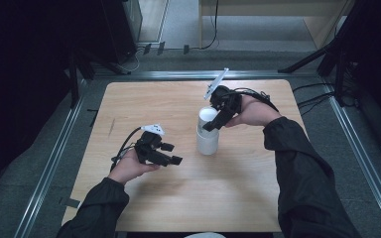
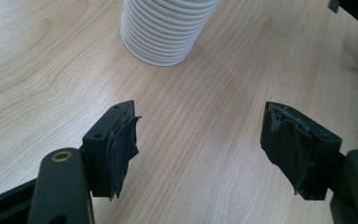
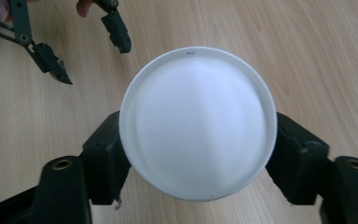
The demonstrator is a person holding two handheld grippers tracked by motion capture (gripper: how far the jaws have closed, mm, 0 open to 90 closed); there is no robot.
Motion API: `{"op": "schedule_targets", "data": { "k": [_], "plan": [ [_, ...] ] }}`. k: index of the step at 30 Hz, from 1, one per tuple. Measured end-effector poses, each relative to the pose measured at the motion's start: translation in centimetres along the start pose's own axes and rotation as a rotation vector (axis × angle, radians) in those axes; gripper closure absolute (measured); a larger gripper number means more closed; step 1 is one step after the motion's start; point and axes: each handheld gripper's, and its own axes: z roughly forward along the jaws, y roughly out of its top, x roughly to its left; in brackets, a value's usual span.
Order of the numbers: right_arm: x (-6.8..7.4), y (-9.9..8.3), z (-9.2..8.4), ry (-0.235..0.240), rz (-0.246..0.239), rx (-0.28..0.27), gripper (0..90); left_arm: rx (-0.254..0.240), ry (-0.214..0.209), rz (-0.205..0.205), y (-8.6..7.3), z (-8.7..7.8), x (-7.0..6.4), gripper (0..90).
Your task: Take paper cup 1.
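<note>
A stack of white ribbed cups (image 1: 207,141) stands upside down near the middle of the wooden table (image 1: 188,198). My right gripper (image 1: 212,124) comes from the right and its jaws sit on either side of the top cup. In the right gripper view the cup's round white bottom (image 3: 198,116) lies between the two pads (image 3: 105,156), which touch its sides. My left gripper (image 1: 172,153) rests to the left of the stack, pointing toward it, open with nothing between its jaws. The left gripper view has the stack's foot (image 2: 165,32) beyond the open gripper (image 2: 200,144).
Bare wood surrounds the stack on all sides. The table's edge lies close behind the right hand. Metal rails run along the floor on both sides, and cables lie on the floor at the far right.
</note>
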Motion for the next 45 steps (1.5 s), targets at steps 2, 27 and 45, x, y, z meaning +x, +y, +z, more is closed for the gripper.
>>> {"op": "schedule_targets", "data": {
  "k": [2, 27, 45],
  "plan": [
    [0.0, 0.0, 0.1, 0.002, -0.002, 0.001, 31.1, 0.001, 0.001, 0.002, 0.0, 0.0, 0.0, 26.6],
    [0.4, 1.2, -2.7, -0.008, 0.02, -0.006, 32.4, 0.0, 0.002, -0.005, 0.0, -0.1, 0.2, 23.8],
    [2.3, 3.3, -9.3, -0.027, -0.01, -0.046, 33.4, -0.007, 0.005, -0.014, 0.1, -0.4, 0.4, 16.8]
  ]
}}
